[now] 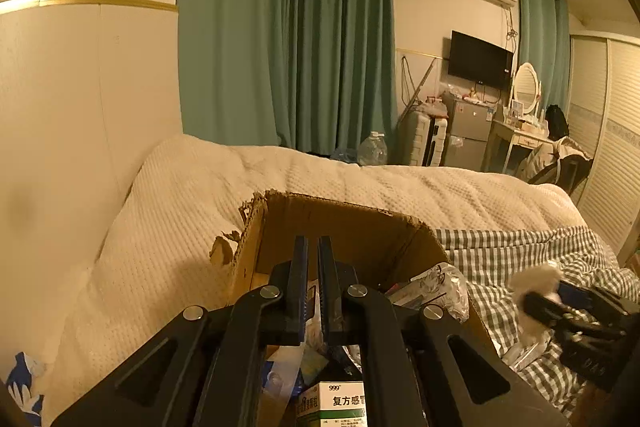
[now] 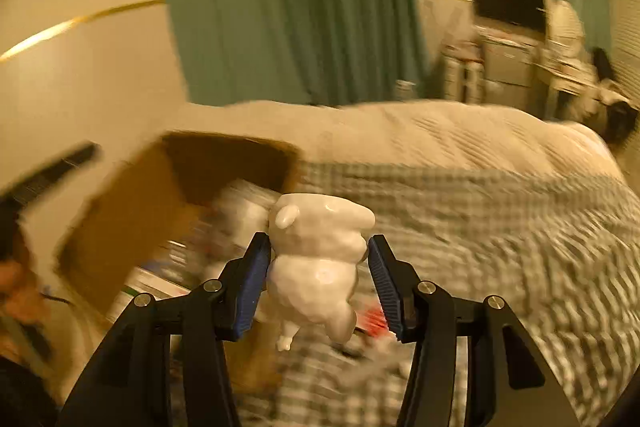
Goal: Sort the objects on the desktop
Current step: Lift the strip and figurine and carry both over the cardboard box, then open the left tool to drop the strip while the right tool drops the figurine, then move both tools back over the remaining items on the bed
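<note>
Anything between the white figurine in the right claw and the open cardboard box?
Nothing visible blocks it. The white figurine sits between the right claw pads, right of the cardboard box, whose open top is clear; the left claw hovers over its near side.

The bed [image 1: 500, 247] carried everything: a grey-and-white checked sheet [image 1: 520, 255] covered its near part, and a cream waffle-textured quilt [image 1: 360, 183] lay bunched across the far side up to the wall. A torn-edged cardboard box [image 1: 256, 247] stood on the bedding, packed with packets and a medicine carton [image 1: 340, 403]. Small clutter, blurred, lay on the checked sheet beside the box
</note>
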Tool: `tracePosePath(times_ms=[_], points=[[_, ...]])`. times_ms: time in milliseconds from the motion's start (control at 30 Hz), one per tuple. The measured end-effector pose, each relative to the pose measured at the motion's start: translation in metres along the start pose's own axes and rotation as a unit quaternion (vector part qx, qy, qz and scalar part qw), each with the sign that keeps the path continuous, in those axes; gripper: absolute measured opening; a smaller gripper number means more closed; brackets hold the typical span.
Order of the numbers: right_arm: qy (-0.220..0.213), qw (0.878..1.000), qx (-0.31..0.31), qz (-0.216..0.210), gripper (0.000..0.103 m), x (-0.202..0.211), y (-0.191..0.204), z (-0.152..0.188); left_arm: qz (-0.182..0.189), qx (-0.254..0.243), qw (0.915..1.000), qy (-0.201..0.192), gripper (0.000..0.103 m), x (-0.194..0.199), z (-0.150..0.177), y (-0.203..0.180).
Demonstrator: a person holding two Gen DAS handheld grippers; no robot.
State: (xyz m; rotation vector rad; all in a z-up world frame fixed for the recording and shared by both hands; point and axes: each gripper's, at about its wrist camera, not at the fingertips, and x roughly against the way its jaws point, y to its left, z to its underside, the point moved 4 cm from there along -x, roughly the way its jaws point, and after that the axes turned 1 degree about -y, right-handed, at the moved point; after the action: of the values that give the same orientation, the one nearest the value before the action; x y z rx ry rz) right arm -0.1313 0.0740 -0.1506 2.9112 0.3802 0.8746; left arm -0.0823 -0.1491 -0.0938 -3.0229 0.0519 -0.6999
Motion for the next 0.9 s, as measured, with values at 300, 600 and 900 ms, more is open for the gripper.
tracePosePath(times_ms=[300, 600, 900], points=[[0.0, 0.997, 0.049, -0.057, 0.068, -0.036, 0.068, -0.011, 0.006, 0.032, 0.9994, -0.012, 0.035, 0.014, -0.009, 0.012], [-0.078, 0.996, 0.016, -0.036, 0.091, 0.009, 0.036, -0.042, 0.023, 0.053, 0.9943, -0.09, 0.103, 0.063, -0.029, 0.002], [-0.102, 0.995, 0.005, 0.018, 0.103, 0.057, -0.034, -0.051, 0.039, 0.059, 0.9905, -0.118, 0.103, 0.08, -0.04, -0.026]])
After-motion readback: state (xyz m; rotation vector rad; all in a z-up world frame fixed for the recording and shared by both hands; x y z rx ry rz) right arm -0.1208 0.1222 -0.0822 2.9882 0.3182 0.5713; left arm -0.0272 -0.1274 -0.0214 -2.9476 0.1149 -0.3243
